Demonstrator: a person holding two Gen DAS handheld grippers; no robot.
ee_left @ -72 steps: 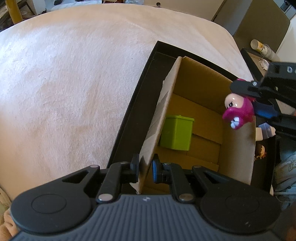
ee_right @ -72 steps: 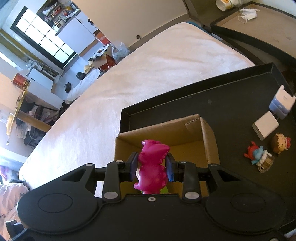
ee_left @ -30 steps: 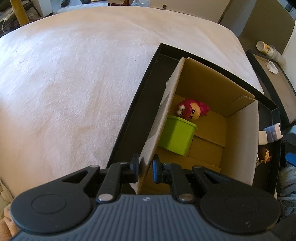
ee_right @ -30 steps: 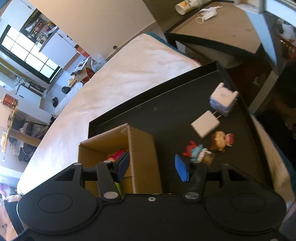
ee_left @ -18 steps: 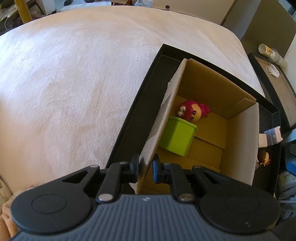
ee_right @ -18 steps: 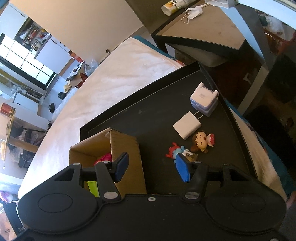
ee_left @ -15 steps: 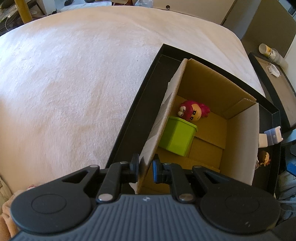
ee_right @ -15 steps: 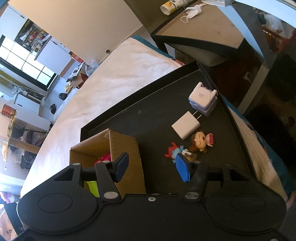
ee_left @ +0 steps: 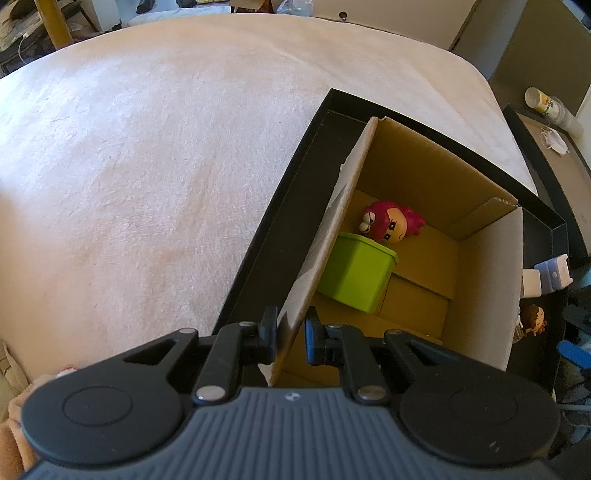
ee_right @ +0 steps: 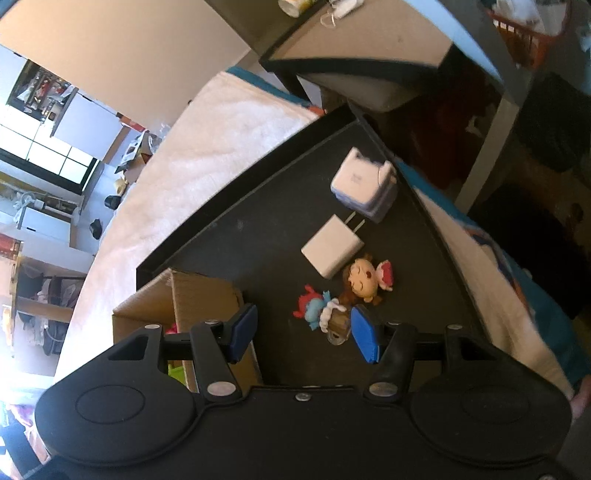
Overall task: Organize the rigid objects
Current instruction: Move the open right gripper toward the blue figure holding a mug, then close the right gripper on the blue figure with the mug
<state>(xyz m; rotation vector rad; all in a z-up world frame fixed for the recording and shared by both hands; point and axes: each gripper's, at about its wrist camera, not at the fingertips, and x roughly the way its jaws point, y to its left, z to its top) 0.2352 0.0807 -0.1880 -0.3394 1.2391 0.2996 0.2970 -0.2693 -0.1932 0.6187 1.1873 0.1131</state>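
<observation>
My left gripper [ee_left: 291,336] is shut on the near wall of the cardboard box [ee_left: 484,280], which stands in a black tray [ee_left: 266,236]. Inside the box lie a green container [ee_left: 356,273] and a pink doll [ee_left: 388,221]. In the right wrist view my right gripper [ee_right: 303,336] hangs open over the tray [ee_right: 258,229], its jaws to either side of a small blue-and-red figurine [ee_right: 317,308]. Beyond that lie a brown-haired doll [ee_right: 364,280], a white charger [ee_right: 332,247] and a pale cube-shaped adapter [ee_right: 364,184]. The box [ee_right: 199,299] stands to the left.
The tray rests on a cream blanket [ee_left: 147,147] spread over a bed. A dark side table [ee_right: 388,48] with a cup [ee_right: 295,5] stands beyond the tray's far corner. The bed's right edge [ee_right: 517,295] drops off beside the tray.
The right gripper let the pink doll fall into the box, opened, then swung right and down over the loose toys on the tray. The left gripper kept its hold on the box wall.
</observation>
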